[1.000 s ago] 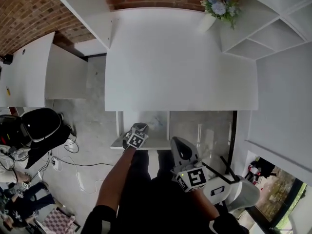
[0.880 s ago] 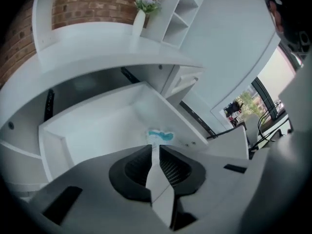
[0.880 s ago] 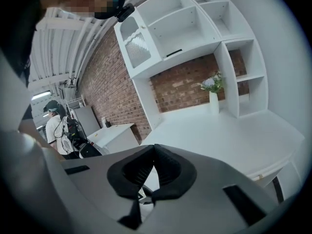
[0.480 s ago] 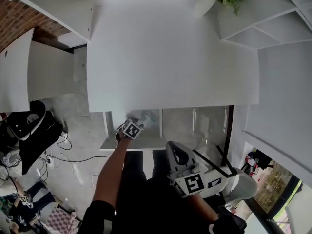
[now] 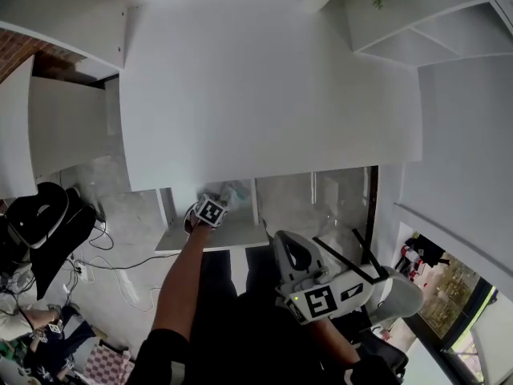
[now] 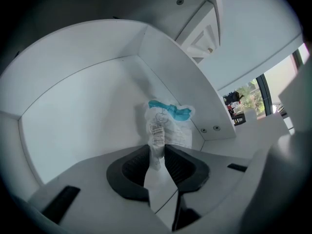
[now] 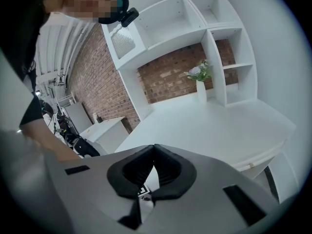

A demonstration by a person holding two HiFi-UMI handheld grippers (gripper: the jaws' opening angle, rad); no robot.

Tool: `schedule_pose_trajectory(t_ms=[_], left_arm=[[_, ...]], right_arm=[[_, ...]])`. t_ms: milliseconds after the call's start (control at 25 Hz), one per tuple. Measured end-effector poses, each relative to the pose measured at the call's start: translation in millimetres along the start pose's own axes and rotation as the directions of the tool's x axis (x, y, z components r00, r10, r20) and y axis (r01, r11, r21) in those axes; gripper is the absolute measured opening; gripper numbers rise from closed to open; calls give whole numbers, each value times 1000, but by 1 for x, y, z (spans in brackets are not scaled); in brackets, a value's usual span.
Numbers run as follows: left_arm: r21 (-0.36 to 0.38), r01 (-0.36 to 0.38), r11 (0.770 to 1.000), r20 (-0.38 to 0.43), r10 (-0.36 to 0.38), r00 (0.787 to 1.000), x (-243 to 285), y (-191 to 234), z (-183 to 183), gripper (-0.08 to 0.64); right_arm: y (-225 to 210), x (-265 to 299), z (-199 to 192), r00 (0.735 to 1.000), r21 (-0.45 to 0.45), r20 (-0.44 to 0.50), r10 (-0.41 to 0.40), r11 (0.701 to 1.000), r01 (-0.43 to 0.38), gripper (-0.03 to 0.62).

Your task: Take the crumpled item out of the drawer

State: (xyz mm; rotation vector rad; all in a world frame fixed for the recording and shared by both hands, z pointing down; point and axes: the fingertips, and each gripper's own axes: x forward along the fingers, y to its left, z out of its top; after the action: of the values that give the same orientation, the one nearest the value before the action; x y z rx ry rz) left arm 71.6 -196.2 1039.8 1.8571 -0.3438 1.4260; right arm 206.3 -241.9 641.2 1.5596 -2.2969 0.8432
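The left gripper [image 6: 157,149] has been pushed deeper into the drawer [image 6: 83,116] since a second ago. Its jaws are being closed on the tail of the crumpled white-and-teal wrapper [image 6: 168,126], which is propped in the drawer's far corner. The right gripper [image 7: 154,151] is held closed and empty.

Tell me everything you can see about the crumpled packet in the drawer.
The crumpled packet is a thin, wrinkled white wrapper, plastic by its look, with a teal patch at its top and a barcode label on a strip lower down. It stands roughly upright before an inner corner of the open white drawer. The left gripper is closing its jaws on its narrow lower part, one dark pad on each side. A flat white tail runs on below them.
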Motion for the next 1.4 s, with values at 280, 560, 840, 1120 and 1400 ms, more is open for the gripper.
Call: schedule_pose_trajectory(t_ms=[280, 560, 840, 1120, 1400], left_arm=[[-6, 11, 1000, -11, -11, 1000, -4, -4, -7, 77], [87, 7, 996, 48, -11, 999, -42, -6, -9, 72], [80, -45, 996, 232, 25, 972, -137, -7, -13, 71], [-55, -78, 995, 466, 94, 880, -251, -33, -42, 71], [-230, -184, 956, 782, 294, 550, -404, -71, -29, 69]], right_arm=[[0, 4, -5, 1000, -14, 0, -3, 1000, 3, 14], [14, 4, -2, 1000, -54, -5, 21, 998, -21, 14], [40, -5, 12, 999, -75, 11, 37, 997, -36, 14], [78, -22, 44, 996, -127, 70, 54, 991, -45, 14], [112, -43, 88, 981, -193, 178, 79, 980, -44, 14]])
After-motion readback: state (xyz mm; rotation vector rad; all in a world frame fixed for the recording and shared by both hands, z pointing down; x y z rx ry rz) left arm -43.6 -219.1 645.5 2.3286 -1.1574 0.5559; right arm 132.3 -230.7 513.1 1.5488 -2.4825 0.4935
